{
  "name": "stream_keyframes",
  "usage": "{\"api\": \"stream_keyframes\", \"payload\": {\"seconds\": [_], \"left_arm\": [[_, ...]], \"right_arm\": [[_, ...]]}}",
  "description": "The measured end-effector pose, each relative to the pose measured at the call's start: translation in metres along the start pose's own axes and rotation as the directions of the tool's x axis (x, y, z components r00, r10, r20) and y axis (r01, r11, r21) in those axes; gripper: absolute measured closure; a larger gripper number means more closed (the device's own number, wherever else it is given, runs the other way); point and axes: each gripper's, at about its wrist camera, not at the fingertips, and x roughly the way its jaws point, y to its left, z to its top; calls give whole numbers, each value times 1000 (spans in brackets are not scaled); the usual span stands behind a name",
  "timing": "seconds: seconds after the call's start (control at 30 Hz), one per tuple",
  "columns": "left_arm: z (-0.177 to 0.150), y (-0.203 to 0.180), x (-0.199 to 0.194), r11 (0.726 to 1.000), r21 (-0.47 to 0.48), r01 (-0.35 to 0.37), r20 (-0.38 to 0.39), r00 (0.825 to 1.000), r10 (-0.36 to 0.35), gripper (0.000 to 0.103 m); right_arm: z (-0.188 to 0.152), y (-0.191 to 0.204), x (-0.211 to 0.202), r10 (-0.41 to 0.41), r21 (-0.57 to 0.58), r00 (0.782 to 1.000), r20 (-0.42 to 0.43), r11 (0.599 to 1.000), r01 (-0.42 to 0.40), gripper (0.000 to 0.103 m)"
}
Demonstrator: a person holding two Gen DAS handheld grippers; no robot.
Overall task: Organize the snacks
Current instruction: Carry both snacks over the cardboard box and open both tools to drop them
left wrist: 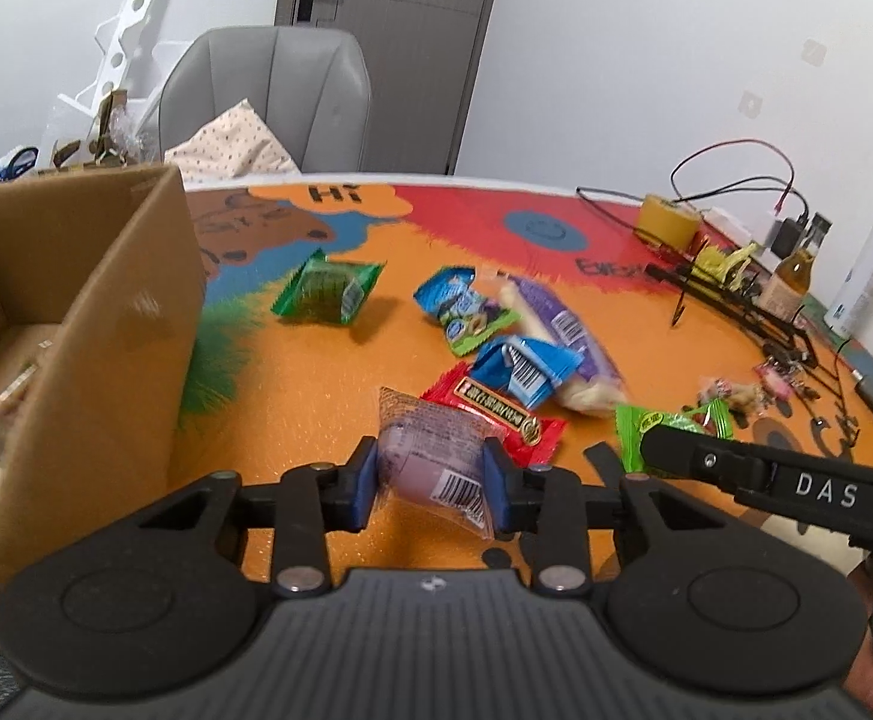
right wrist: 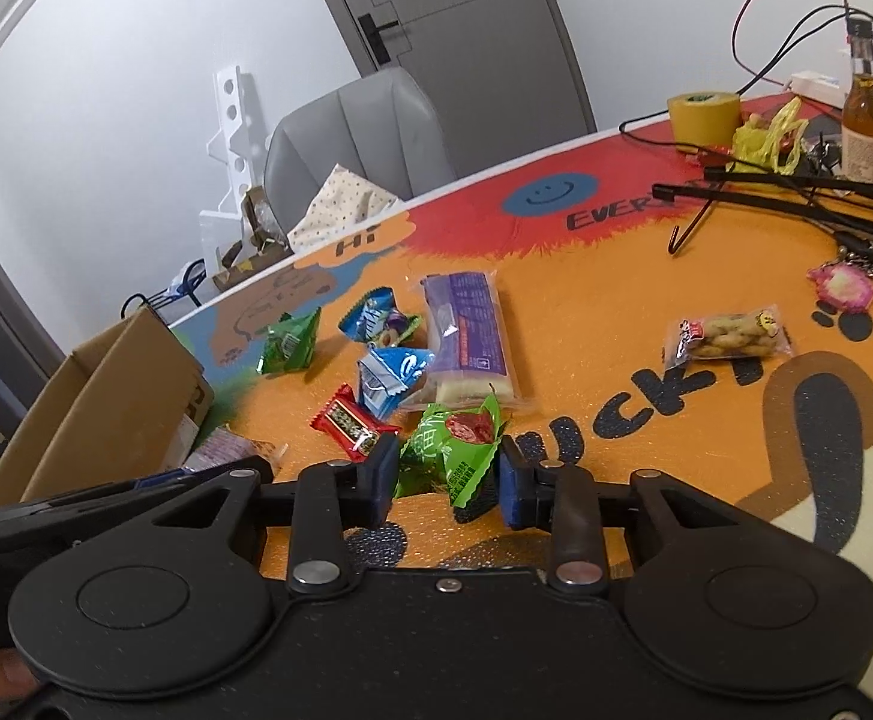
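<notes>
My left gripper (left wrist: pixel 430 477) is shut on a clear-wrapped purple snack (left wrist: pixel 427 450), held just above the table. My right gripper (right wrist: pixel 445 471) is shut on a green snack packet with a red date picture (right wrist: pixel 454 450); the same green packet (left wrist: pixel 670 429) shows in the left wrist view behind the right gripper's black finger. On the orange mat lie a red bar (left wrist: pixel 508 420), a blue packet (left wrist: pixel 523 369), a long purple packet (left wrist: pixel 562 336), a blue-green packet (left wrist: pixel 463 309) and a green packet (left wrist: pixel 328 291). An open cardboard box (left wrist: pixel 106 324) stands at the left.
A peanut packet (right wrist: pixel 727 339) and pink keychain (right wrist: pixel 844 288) lie to the right. Yellow tape roll (right wrist: pixel 703 111), a bottle (right wrist: pixel 868 120), black hangers (right wrist: pixel 796 186) and cables crowd the far right. A grey chair (left wrist: pixel 274 102) stands behind the table.
</notes>
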Motion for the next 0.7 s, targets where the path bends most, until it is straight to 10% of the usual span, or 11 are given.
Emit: {"api": "stream_keyframes", "payload": {"seconds": [0.7], "left_arm": [[9, 22, -69, 1000, -18, 23, 117, 993, -20, 68]], "right_arm": [[-4, 45, -41, 0, -31, 996, 88, 1000, 3, 71]]}}
